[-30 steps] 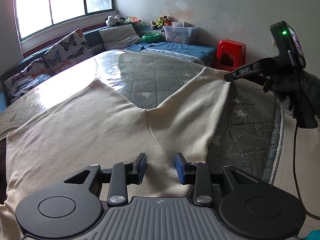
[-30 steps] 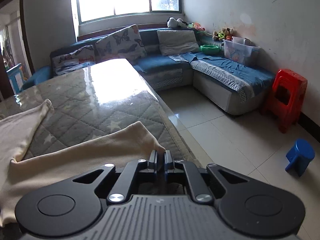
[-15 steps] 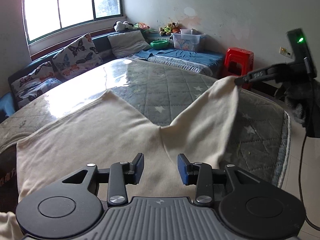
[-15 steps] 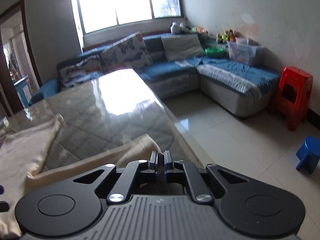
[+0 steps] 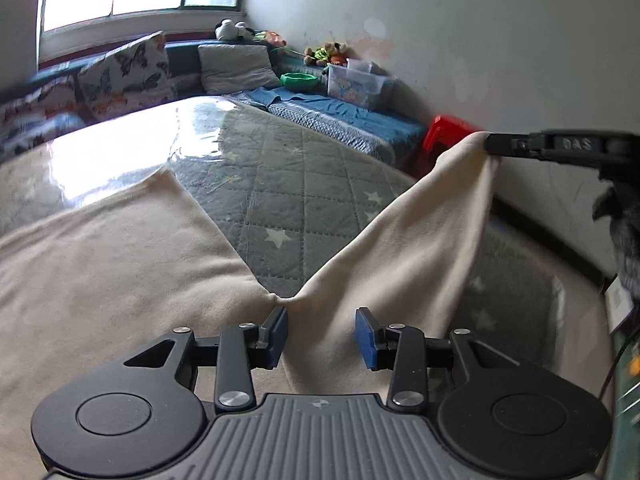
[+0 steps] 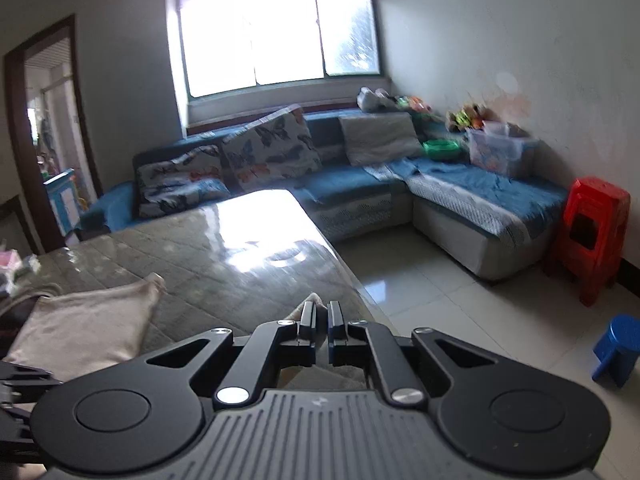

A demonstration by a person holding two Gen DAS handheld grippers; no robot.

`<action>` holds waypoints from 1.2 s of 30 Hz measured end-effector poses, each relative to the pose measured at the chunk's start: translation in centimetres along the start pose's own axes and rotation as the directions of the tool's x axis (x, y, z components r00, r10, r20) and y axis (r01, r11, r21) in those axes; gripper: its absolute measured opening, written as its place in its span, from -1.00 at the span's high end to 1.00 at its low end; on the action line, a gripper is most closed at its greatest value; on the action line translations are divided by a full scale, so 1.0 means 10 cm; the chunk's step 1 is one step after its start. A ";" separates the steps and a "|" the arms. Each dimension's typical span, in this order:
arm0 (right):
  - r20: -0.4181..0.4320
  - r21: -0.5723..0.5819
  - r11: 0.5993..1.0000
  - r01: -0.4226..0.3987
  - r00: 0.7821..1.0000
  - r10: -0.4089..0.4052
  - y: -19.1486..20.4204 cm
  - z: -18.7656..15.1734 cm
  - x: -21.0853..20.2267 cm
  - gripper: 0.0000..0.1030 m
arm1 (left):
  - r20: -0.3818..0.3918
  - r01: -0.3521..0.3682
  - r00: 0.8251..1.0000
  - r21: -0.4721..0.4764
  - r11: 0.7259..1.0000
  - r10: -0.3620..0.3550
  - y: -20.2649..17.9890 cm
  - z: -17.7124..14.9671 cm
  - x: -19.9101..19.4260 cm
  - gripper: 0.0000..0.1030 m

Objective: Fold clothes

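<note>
One cream cloth (image 5: 120, 264) lies on the table (image 5: 304, 200), filling the lower left of the left view. Its two legs spread apart. One leg is lifted toward the upper right, where the right gripper (image 5: 490, 146) pinches its end tight. The left gripper (image 5: 321, 334) hangs over the cloth with its two blue pads (image 5: 279, 330) apart, holding nothing. Only the right view shows one blue stool (image 6: 616, 348) on the floor and a doorway (image 6: 48, 144) at the left. Both views show one red stool (image 6: 592, 232) and one sofa (image 6: 460, 192).
</note>
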State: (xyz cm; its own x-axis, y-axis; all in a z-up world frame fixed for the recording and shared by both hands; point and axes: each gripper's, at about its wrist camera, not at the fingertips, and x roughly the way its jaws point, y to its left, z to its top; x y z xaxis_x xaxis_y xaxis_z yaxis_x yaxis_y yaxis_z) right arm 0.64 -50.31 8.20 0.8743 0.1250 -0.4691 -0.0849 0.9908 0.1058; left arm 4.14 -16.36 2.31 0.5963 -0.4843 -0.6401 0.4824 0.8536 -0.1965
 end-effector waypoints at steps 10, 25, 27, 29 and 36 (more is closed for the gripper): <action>0.075 -0.215 0.947 -0.239 0.963 0.259 0.98 0.46 -0.47 0.91 | 0.095 -0.111 0.989 -0.072 0.991 0.117 0.53 -0.36 -0.98 0.04; -0.290 -0.365 0.701 -0.613 0.790 0.540 2.86 -0.29 -0.09 0.78 | 0.085 -0.324 0.933 -0.220 0.920 0.349 1.10 -1.13 -1.79 -0.04; -0.301 -0.378 0.686 -0.622 0.783 0.544 2.84 -0.37 -0.17 0.75 | 0.090 -0.336 0.929 -0.211 0.918 0.360 1.10 -1.16 -1.83 -0.04; -0.292 -0.398 0.688 -0.606 0.795 0.531 2.73 -0.35 -0.24 0.69 | 0.102 -0.337 0.927 -0.202 0.920 0.362 1.08 -1.15 -1.87 -0.04; -0.349 -0.447 0.743 -0.498 0.862 0.368 2.23 -0.43 -0.13 0.68 | 0.119 -0.287 0.945 -0.136 0.948 0.303 0.91 -0.98 -1.67 0.04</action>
State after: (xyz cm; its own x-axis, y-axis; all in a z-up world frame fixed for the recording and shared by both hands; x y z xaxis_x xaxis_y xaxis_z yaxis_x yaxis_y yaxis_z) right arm -4.48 -28.15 7.39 0.5554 0.4907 -0.6713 -0.7125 0.6971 -0.0799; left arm -7.77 1.36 3.96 0.7863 -0.2218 -0.5767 0.1988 0.9745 -0.1037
